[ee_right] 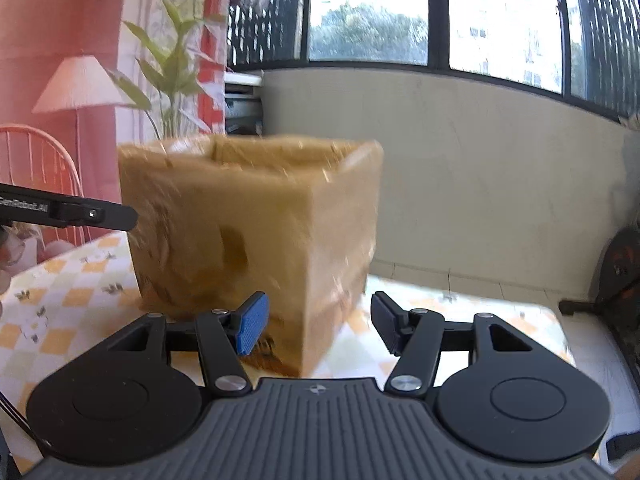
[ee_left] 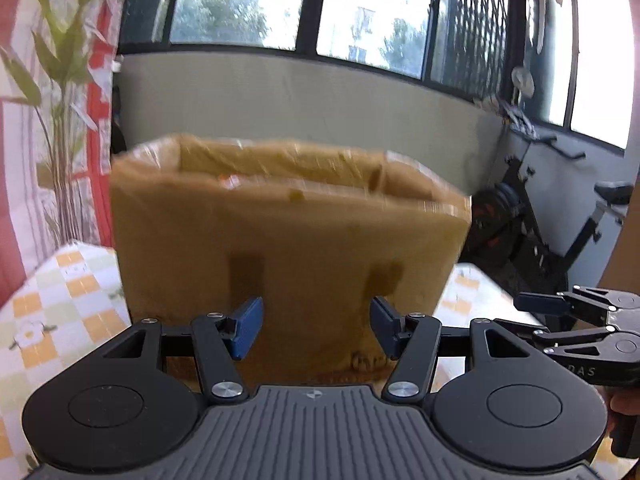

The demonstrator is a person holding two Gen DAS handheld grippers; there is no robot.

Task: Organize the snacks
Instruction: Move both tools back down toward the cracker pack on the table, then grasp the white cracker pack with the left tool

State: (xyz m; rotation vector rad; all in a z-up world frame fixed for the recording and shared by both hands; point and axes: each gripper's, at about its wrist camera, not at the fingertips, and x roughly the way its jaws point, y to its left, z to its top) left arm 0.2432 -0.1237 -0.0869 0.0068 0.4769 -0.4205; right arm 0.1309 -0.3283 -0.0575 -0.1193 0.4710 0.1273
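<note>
Nearest in each wrist view are the tools themselves: the left gripper (ee_left: 316, 326) and the right gripper (ee_right: 315, 326) both stand with their blue pads partly apart and nothing between them, so neither has hold of anything. Both point forward and somewhat downward at an open cardboard box (ee_left: 288, 240) that stands upright on a table (ee_left: 68, 300) covered in an orange and white checked cloth. The left gripper faces the box's broad near wall, while the right one faces its right near corner and shows up at the right edge of the left view, a little ahead and beside. No snack is plainly visible; the box's inside is blurred, with only a pale orange patch near its rim, so I cannot tell what it holds. The step in hand looks like an approach to the box, perhaps to steady it or reach inside. To do it well, the hands should slow before contact, since the light box would likely slide on the cloth if nudged, and come in over the rim rather than into the wall. Beyond the box are a grey low wall, large windows and an exercise bike (ee_left: 560, 216) at far right.
</note>
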